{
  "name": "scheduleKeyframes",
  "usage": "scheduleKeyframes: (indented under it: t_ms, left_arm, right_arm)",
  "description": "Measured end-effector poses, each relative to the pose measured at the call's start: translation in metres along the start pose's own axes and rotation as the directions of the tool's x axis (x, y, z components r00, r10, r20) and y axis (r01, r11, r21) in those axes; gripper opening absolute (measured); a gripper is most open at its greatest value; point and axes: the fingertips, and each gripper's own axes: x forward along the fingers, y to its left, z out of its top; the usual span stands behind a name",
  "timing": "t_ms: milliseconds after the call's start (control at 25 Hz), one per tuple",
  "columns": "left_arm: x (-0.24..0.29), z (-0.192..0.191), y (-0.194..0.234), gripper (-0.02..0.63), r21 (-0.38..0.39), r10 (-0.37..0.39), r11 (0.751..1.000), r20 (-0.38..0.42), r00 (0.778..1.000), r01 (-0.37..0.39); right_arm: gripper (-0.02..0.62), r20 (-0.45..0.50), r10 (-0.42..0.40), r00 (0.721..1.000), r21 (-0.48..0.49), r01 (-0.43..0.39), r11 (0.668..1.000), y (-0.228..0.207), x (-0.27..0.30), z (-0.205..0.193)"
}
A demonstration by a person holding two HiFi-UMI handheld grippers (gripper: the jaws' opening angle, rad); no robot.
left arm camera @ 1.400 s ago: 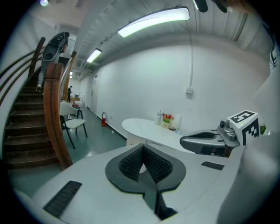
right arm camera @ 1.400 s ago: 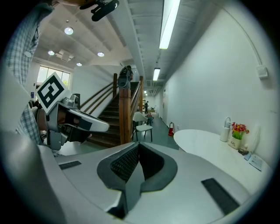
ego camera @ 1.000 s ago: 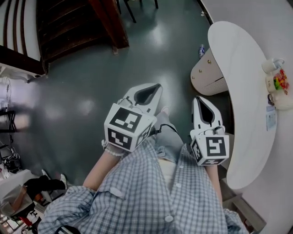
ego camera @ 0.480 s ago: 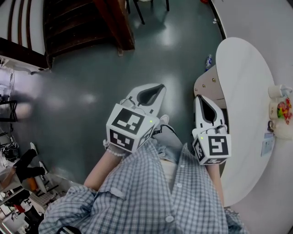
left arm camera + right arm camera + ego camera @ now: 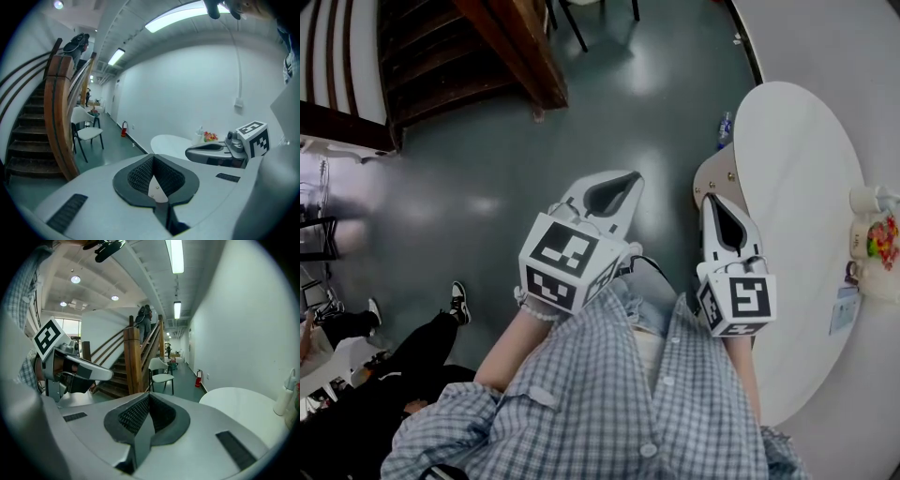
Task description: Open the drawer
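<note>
The drawer unit (image 5: 717, 174) was pale beige with a rounded front and small dark fittings. It sat at about 1 o'clock in the head view, mostly tucked beneath the white oval bench's (image 5: 797, 187) left edge. Only a curved sliver showed, and whether it was pulled out could not be told.

The setting was an indoor hall or lobby of an office-type building, not a home. Evidence:

- A wooden staircase (image 5: 459, 56) with a curved handrail rose at the far left.
- The floor (image 5: 609, 112) had a glossy dark green coating.
- Long tube lights (image 5: 176, 256) ran along the ceiling above a corridor with plain white walls (image 5: 234, 324).
- A fire extinguisher (image 5: 198, 378) stood at the wall base, beyond a white chair (image 5: 161, 377).
- A white oval table (image 5: 797, 187) stood at the right.
</note>
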Motion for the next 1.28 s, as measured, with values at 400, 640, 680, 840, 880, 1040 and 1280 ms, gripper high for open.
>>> scheduleKeyframes:
  t_ms: [400,640,680,840,880,1040,1280]
  left_arm:
    - [0.046,0.026,-0.010,0.006,0.044,-0.083,0.995,-0.065,0.994,0.086]
    - [0.085,0.035,-0.017,0.006,0.078,-0.193,0.977,-0.102,0.976,0.201]
    - [0.090,0.035,-0.016,0.006,0.083,-0.211,0.972,-0.104,0.972,0.220]
    - [0.114,0.040,-0.013,0.006,0.109,-0.286,0.947,-0.141,0.948,0.302]
    - [0.121,0.042,-0.012,0.005,0.113,-0.307,0.939,-0.152,0.940,0.325]
    - [0.146,0.049,-0.002,0.006,0.125,-0.366,0.912,-0.181,0.913,0.390]
    - [0.178,0.047,0.020,0.005,0.168,-0.425,0.867,-0.242,0.872,0.469]
  right_arm:
    - [0.009,-0.014,-0.101,0.995,0.092,0.102,0.991,-0.050,0.001,0.000]
    - [0.009,-0.032,-0.215,0.976,0.148,0.217,0.965,-0.079,0.003,-0.006]
    - [0.009,-0.033,-0.236,0.971,0.151,0.238,0.959,-0.082,0.004,-0.007]
    - [0.009,-0.057,-0.322,0.945,0.189,0.327,0.926,-0.098,0.008,-0.012]
    - [0.009,-0.064,-0.339,0.939,0.200,0.345,0.917,-0.102,0.010,-0.013]
    - [0.009,-0.091,-0.399,0.912,0.232,0.410,0.882,-0.113,0.022,-0.014]
    - [0.009,-0.158,-0.496,0.854,0.274,0.520,0.809,-0.111,0.038,-0.022]
